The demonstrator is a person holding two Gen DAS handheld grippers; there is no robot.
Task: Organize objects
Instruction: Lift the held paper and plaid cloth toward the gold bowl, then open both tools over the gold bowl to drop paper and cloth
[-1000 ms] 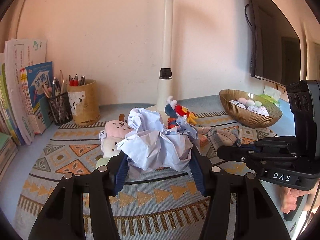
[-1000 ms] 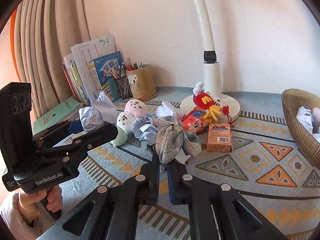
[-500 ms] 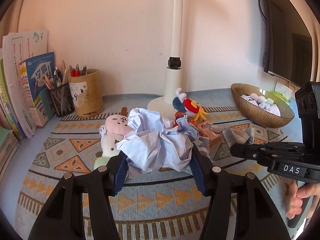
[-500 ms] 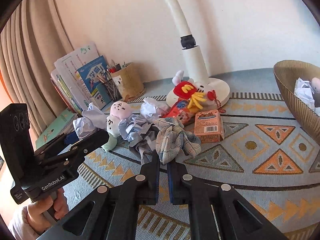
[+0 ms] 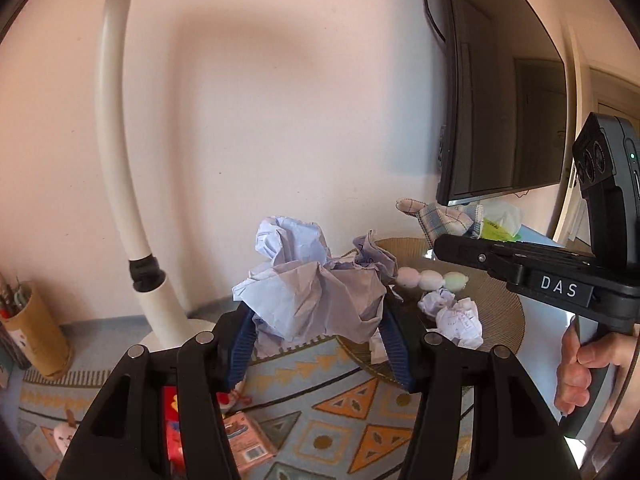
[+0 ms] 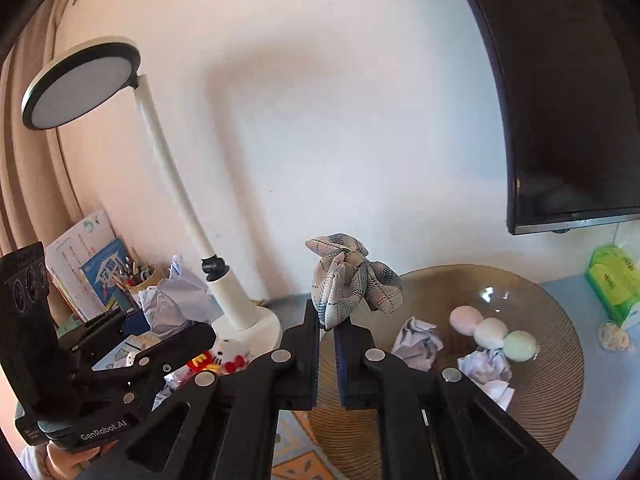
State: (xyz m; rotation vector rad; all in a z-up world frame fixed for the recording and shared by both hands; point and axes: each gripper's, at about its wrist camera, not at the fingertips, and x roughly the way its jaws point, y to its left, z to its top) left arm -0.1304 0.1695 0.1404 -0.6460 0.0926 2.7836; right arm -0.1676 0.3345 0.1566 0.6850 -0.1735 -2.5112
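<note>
Between the blue-padded fingers of the left gripper (image 5: 320, 344): one crumpled pale-blue paper wad (image 5: 316, 292), pinched and now lifted off the patterned mat (image 5: 340, 408) to hang at the near rim of the woven brown bowl (image 5: 504, 320). Right gripper (image 6: 327, 344), at 3 o'clock from it: nearly closed on a bunched checked grey cloth (image 6: 352, 280), likewise raised to the bowl's edge. Both loads have left the mat; release into the bowl appears next.
</note>
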